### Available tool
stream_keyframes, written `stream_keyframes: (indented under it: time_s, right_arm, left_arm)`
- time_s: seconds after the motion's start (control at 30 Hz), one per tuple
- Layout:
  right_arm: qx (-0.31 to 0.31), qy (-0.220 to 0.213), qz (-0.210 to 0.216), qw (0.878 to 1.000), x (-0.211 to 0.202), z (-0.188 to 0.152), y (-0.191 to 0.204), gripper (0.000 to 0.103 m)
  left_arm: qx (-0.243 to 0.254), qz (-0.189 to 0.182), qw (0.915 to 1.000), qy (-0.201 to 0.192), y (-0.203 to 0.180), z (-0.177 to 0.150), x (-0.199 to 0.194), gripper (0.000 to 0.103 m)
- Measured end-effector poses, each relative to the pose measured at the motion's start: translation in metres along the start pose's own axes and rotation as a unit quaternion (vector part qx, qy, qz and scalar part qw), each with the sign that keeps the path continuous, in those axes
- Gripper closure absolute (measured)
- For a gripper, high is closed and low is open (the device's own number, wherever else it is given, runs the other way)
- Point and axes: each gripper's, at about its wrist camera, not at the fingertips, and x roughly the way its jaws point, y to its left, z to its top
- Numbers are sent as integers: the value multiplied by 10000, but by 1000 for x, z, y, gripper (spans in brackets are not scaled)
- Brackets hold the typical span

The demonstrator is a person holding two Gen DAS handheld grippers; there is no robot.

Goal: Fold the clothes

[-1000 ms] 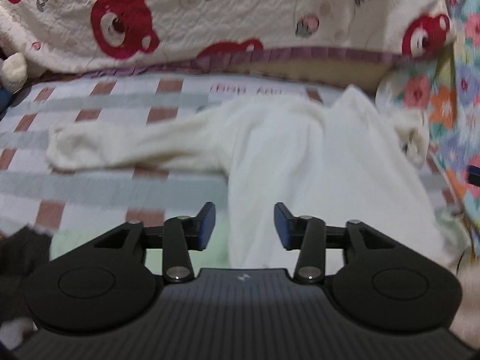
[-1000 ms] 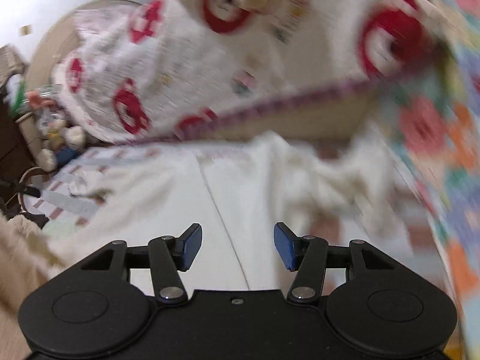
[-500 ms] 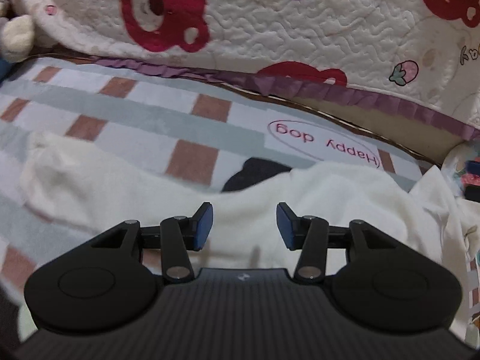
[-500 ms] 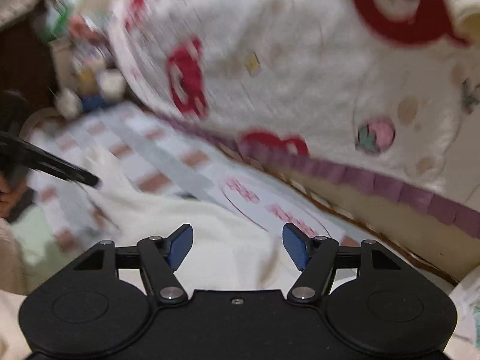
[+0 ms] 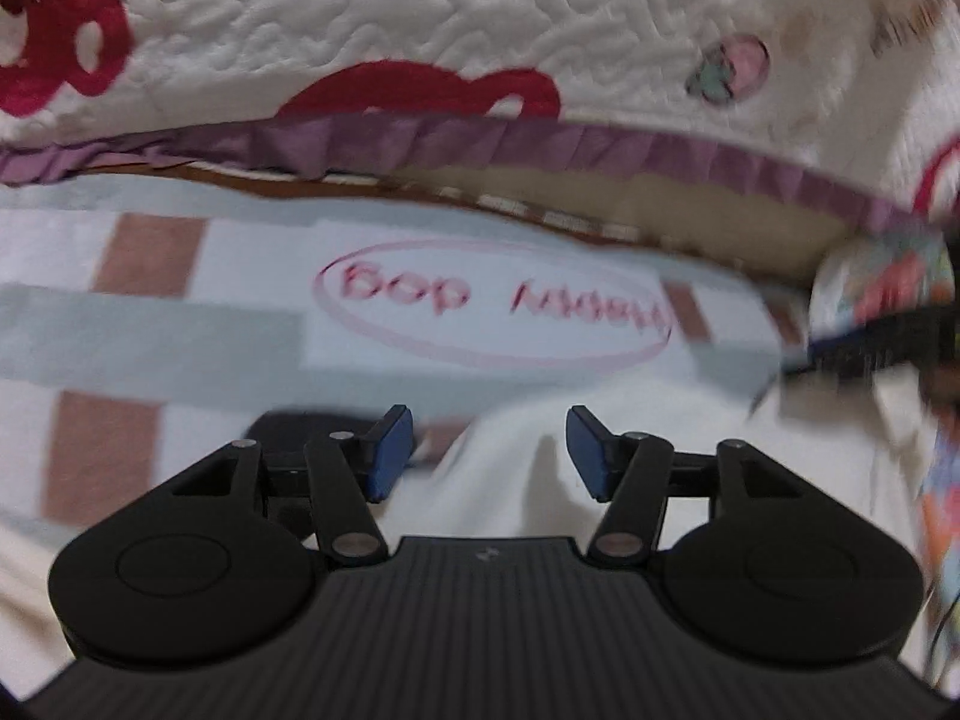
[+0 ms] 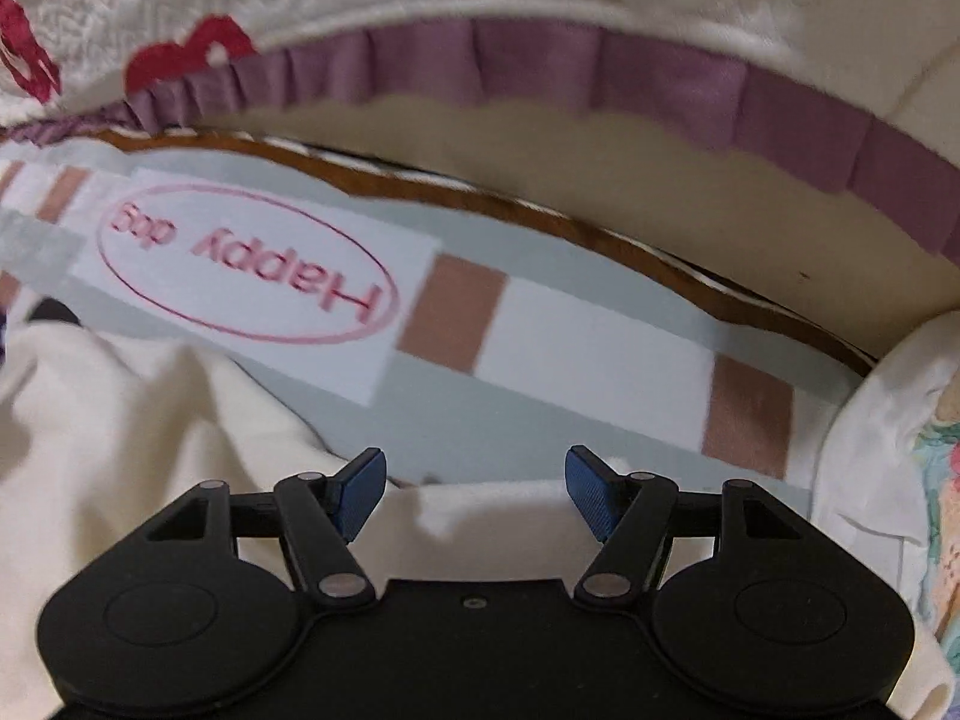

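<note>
Checked bedsheet (image 6: 600, 348) under cream garment (image 6: 150, 420), bear quilt (image 5: 480, 60) behind, both grippers' fingers (image 5: 390, 450) (image 6: 591, 498) spread, empty.

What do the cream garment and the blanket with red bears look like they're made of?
Cream garment: seems a soft, matte knit or fleece; it slumps in rounded folds without shine. Bear blanket: looks like quilted cotton, with wavy stitched ridges and a pleated purple trim.

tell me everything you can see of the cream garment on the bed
The cream garment is soft, plain off-white cloth with no print visible. It lies rumpled on the checked bed sheet, its far edge running below the "Happy dog" oval. Only part shows; the rest is hidden under both tools. The right gripper and left gripper are both open low over that edge; contact cannot be told. A dark item peeks out beside it.
</note>
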Motion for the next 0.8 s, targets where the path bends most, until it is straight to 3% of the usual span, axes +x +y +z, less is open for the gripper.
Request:
stream_keyframes:
  time_s: [0.13,0.27,0.37,0.53,0.6,0.67,0.7,0.73,0.77,0.8]
  right_arm:
    - [74,251,288,9992,8,-14,-13,32]
    - [195,456,681,9964,8,-34,-17,36]
    - [839,489,852,9916,4,-54,-21,35]
    - [206,214,460,9985,0,-80,4,34]
    - [-130,17,176,9998,-6,-80,14,35]
    - [-466,-180,-108,9987,-11,-81,24,68]
    - [-634,-278,-250,9973,-14,-82,29,69]
    - [-801,-376,-392,9953,-17,-82,34,75]
    - [-968,-474,-534,9927,-19,-82,38,77]
    - [-1135,-572,-675,9896,-22,-83,43,77]
  left_arm:
    - [-12,-431,9990,96,-17,10,27,47]
    - [279,-757,9945,666,-26,5,45,41]
    - [608,-511,9930,878,-21,0,51,41]
    - [714,-316,9941,751,-13,1,58,33]
    - [413,-641,9920,1003,-8,-4,66,31]
    - [-72,-819,9908,1070,0,-9,67,32]
    - [-212,-919,9900,1053,1,-11,65,34]
    - [-269,-1016,9881,1120,2,-14,63,51]
    - [-309,-1095,9861,1208,2,-17,63,91]
    - [-348,-1173,9840,1296,2,-20,62,95]
